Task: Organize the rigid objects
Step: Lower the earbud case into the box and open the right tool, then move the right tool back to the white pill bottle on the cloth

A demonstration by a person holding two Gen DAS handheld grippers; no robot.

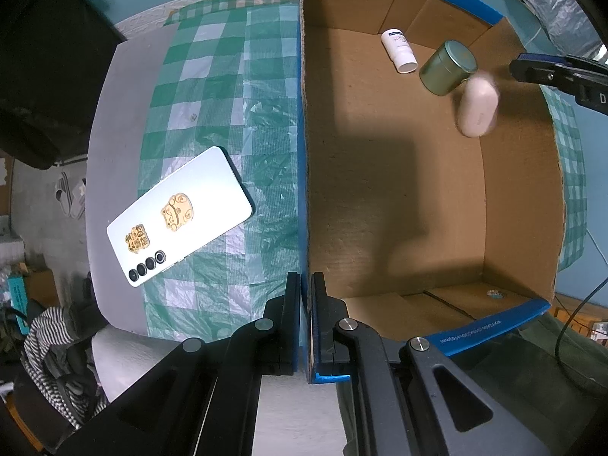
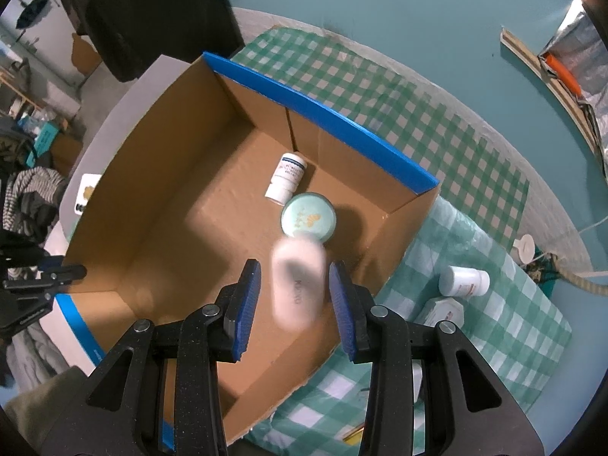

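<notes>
Currently the left gripper (image 1: 306, 319) sits at the bottom centre of the left wrist view, jaws pinched tight on the near wall of the cardboard box (image 1: 304, 190), whose blue-taped rim runs up the middle of the frame. Right gripper (image 2: 295, 306): lower centre of the right wrist view, jaws parted. Between them shows a white oval case (image 2: 298, 285), blurred; neither pad touches it, gaps on both sides. In the left wrist view the same case (image 1: 478, 106) appears at upper right, over the box floor, just below and right of a green round tin (image 1: 448, 67).

Box contents, right wrist view: tin (image 2: 308, 218) standing, lid up, centre of frame; white pill bottle (image 2: 285, 182) lying on its side just above-left of it, near the far corner. Whether bottle and tin touch I cannot tell.

Outside the box: white phone (image 1: 179, 216) face down on the green checked cloth (image 1: 228, 76), left of the box, two gold stickers on its back. Right wrist view, right side: a white jar (image 2: 463, 281) on its side on the cloth.
</notes>
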